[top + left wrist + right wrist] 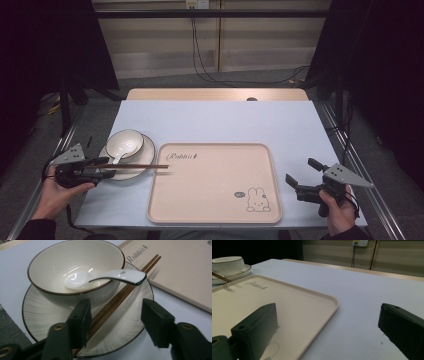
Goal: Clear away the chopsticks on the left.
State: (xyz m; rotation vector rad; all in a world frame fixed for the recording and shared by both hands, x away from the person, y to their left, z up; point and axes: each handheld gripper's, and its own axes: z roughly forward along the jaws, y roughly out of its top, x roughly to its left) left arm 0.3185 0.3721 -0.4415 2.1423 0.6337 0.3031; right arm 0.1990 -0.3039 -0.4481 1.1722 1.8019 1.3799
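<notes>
The table (220, 117) carries a beige tray (215, 184) at its near middle, with a plate (145, 150) just left of it bearing a bowl (125, 142) and, in that, a white spoon (120, 155). Brown chopsticks (150, 166) lie across the plate, tips over the tray's left edge. The left gripper (102, 168) has its fingers wide at the plate's near rim, one beside the chopsticks; the right gripper (302, 173), fingers wide, hovers right of the tray.
</notes>
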